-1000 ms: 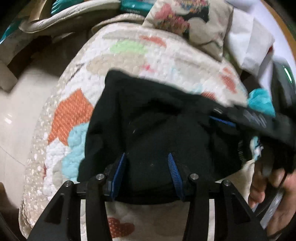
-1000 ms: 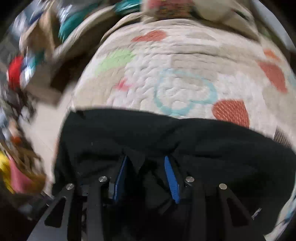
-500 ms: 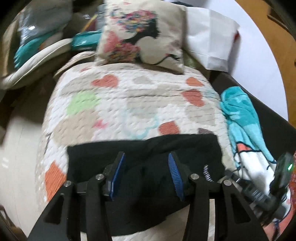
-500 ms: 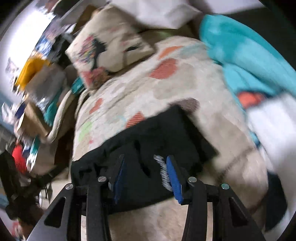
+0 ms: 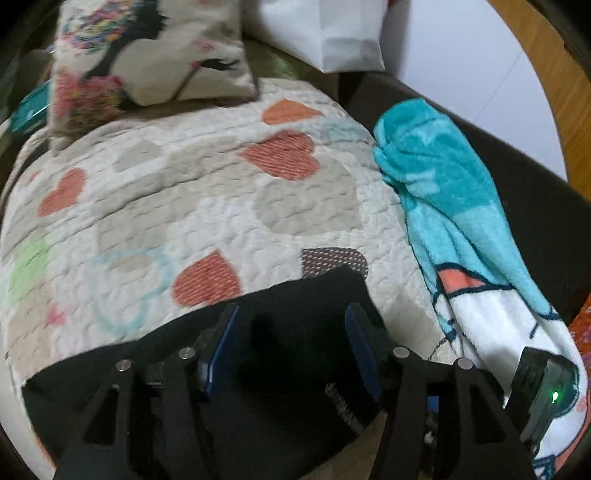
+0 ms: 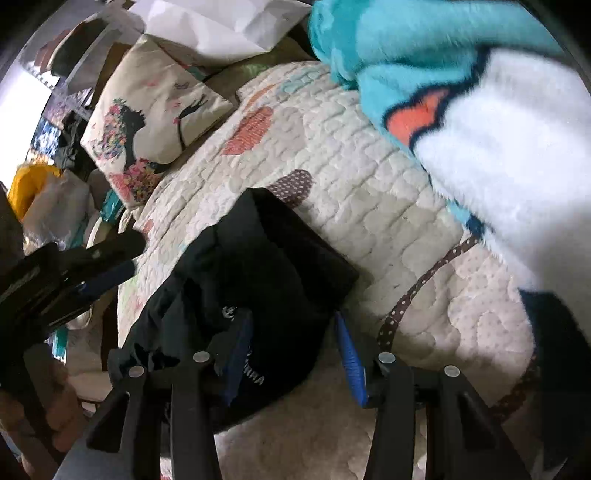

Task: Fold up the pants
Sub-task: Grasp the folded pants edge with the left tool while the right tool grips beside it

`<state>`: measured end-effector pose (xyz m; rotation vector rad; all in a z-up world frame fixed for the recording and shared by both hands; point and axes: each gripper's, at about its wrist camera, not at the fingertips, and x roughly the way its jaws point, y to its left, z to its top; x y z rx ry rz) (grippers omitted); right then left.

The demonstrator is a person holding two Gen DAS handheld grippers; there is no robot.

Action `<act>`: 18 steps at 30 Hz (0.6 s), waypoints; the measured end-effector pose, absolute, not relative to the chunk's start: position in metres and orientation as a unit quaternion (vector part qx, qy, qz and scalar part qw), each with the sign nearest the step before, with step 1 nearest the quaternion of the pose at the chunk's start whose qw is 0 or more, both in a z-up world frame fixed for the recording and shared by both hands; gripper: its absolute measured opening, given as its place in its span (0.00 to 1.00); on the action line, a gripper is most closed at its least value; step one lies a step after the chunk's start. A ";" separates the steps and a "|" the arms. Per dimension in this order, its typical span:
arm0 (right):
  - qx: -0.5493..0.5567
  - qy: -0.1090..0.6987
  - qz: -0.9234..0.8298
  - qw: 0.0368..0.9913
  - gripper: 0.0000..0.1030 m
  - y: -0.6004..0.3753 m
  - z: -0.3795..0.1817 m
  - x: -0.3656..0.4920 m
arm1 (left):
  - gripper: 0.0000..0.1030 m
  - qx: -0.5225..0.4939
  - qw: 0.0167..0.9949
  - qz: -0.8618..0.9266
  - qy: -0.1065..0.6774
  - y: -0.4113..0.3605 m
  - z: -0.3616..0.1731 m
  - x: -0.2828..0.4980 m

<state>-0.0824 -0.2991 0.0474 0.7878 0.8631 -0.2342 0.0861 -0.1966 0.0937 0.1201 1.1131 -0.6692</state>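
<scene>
Black pants (image 5: 280, 354), folded bundle: lying on quilted bed (image 5: 207, 206), long axis running crosswise. Left tool (image 5: 291, 347): hovering over bundle's right half, having just been opening, gripping nothing. Right tool (image 6: 291, 350): straddling bundle's near end, likewise opening, nothing pinched, sitting nearer.

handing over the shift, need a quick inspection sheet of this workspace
surface: quilt with a heart pattern, bare beyond the pants
job's things: black pants lie folded in a compact bundle near the quilt's front edge
clutter: turquoise fleece blanket alongside, printed cushion and white paper bag at the far end
grippers: left gripper and right gripper have both just been opening; each stands over the pants with pads clear of the cloth
cables: nothing seen
surroundings: cluttered heap beside the bed, too blurred to name
</scene>
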 end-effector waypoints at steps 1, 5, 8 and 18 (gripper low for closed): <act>0.374 0.406 -0.112 0.826 0.50 -0.300 0.044 -0.081 | 0.55 0.060 0.792 -0.314 0.521 -0.204 0.089 0.089; 0.374 0.397 -0.119 0.830 0.53 -0.301 0.038 -0.074 | 0.55 0.068 0.783 -0.313 0.534 -0.225 0.072 0.101; 0.356 0.389 -0.124 0.841 0.58 -0.296 0.039 -0.069 | 0.55 0.074 0.774 -0.311 0.546 -0.237 0.059 0.109; 0.291 0.381 -0.113 0.870 0.59 -0.282 0.038 -0.050 | 0.52 0.163 0.749 -0.333 0.549 -0.269 0.032 0.109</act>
